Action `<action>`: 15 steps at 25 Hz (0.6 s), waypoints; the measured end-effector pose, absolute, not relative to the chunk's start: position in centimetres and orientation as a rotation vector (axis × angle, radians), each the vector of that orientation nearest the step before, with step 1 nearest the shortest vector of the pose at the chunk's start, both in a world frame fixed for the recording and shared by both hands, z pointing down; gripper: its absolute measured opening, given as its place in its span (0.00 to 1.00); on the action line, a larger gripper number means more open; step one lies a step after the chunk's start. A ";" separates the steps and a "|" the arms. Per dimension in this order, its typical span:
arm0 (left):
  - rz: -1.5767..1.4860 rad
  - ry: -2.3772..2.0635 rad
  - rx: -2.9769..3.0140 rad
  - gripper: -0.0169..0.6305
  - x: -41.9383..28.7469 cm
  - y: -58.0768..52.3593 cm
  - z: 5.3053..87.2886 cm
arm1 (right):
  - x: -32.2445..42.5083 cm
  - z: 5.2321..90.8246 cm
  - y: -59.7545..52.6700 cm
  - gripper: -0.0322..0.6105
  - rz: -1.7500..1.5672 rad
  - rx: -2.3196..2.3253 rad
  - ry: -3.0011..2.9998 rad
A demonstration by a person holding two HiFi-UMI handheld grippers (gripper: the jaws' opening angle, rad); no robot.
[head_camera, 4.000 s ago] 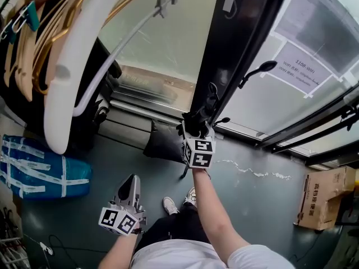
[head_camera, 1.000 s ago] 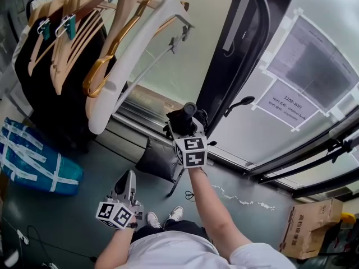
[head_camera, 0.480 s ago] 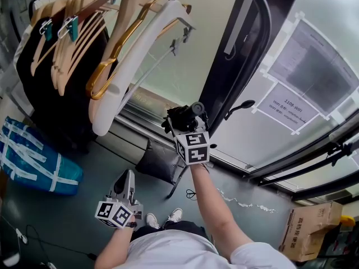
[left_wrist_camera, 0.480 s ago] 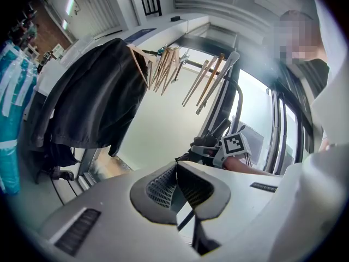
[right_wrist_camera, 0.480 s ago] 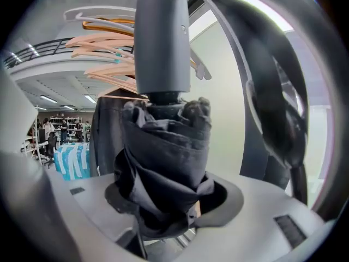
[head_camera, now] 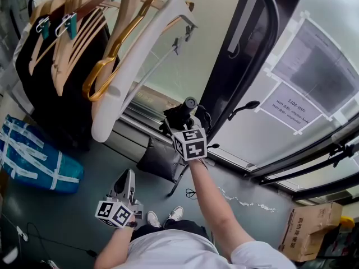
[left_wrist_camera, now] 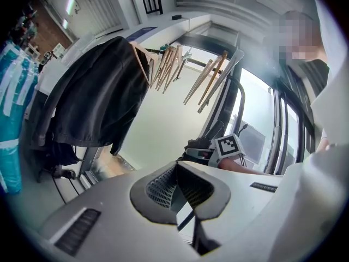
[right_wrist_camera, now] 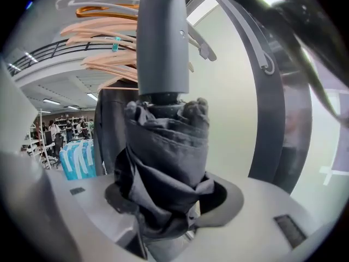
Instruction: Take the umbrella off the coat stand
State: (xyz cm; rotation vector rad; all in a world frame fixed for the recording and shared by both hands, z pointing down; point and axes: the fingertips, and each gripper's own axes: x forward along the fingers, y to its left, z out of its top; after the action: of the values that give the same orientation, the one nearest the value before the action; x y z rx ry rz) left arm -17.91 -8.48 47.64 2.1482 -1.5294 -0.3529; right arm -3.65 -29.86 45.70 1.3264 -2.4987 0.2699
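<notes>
The umbrella [right_wrist_camera: 163, 146], folded up and dark grey, sits crosswise in the right claw [right_wrist_camera: 174, 201], whose two jaws are closed on its bunched fabric. Its smooth grey handle [right_wrist_camera: 162, 37] sticks up past the jaws. From above, the umbrella [head_camera: 180, 115] is out in the open air in front of the person. It is just left of the coat stand [head_camera: 247, 43] and apart from its dark curved post.

Four seconds back it hung low and tight against that post with the right claw [head_camera: 182, 122] already around it. Now it has been brought up and away, so I'd say the lifting-off is as good as done. Over the last second the claw has only drifted a little to one side, with the same grip. A thin cord trails near the claw, and I can't tell whether it is free of the stand's small hook [head_camera: 247, 106].

The left claw [head_camera: 126, 185] is low by the person's hip, where it was in all the earlier views. Its jaws [left_wrist_camera: 177, 187] are together with nothing in them.

Further out, wooden and white hangers [head_camera: 112, 43] crowd the rail to the left above a black jacket [left_wrist_camera: 92, 97]. A blue wrapped bundle [head_camera: 33, 156] lies on the floor.
</notes>
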 end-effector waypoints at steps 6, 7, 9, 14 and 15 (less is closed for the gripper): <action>-0.353 -1.540 2.133 0.06 -18.5 -8.6 47.8 | -2.7 44.0 -30.6 0.45 0.243 1.384 -2.505; -0.354 -1.539 2.134 0.06 -18.5 -8.7 47.8 | -2.6 43.7 -30.6 0.45 0.238 1.392 -2.507; -0.356 -1.534 2.136 0.06 -18.4 -8.9 47.8 | -2.4 43.1 -30.6 0.45 0.231 1.400 -2.515; -0.366 -1.515 2.149 0.06 -17.9 -9.6 47.7 | -2.5 41.8 -29.8 0.45 0.223 1.370 -2.560; -0.365 -1.514 2.150 0.06 -17.9 -9.7 47.7 | -2.6 41.6 -29.6 0.45 0.226 1.361 -2.573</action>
State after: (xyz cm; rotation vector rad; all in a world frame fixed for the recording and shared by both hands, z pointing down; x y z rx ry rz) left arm -17.89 -9.68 47.66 2.1504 -1.5138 -0.3655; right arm -2.64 -29.55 41.58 1.3606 -2.5729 0.2263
